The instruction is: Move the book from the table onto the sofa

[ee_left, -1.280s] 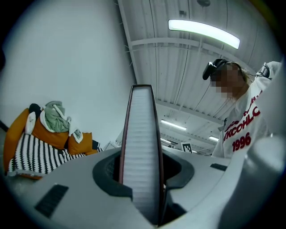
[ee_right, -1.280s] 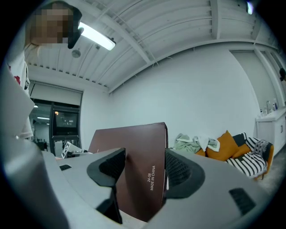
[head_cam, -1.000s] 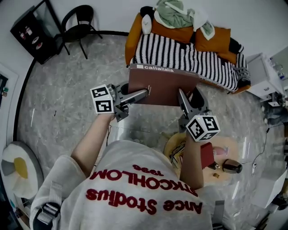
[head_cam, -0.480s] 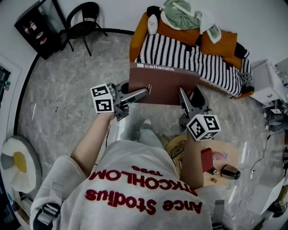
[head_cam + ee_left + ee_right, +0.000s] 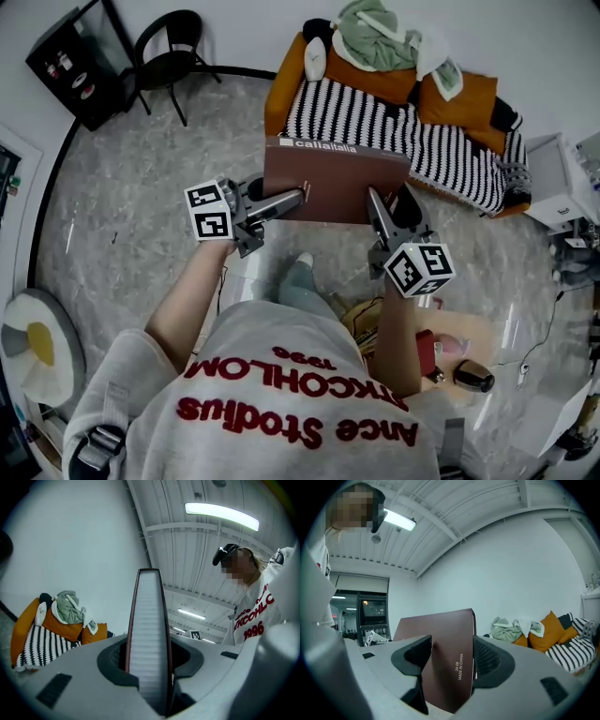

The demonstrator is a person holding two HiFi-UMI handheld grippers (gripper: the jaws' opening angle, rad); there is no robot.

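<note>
Gripping book [image 5: 336, 180] between left tool [image 5: 298, 195], right tool [image 5: 376, 203], above floor

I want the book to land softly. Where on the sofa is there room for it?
Best for the book: the striped blanket over the seat of the sofa lies bare, bordered behind by the orange cushions. The back is crowded with those cushions and a heap of clothes.
</note>
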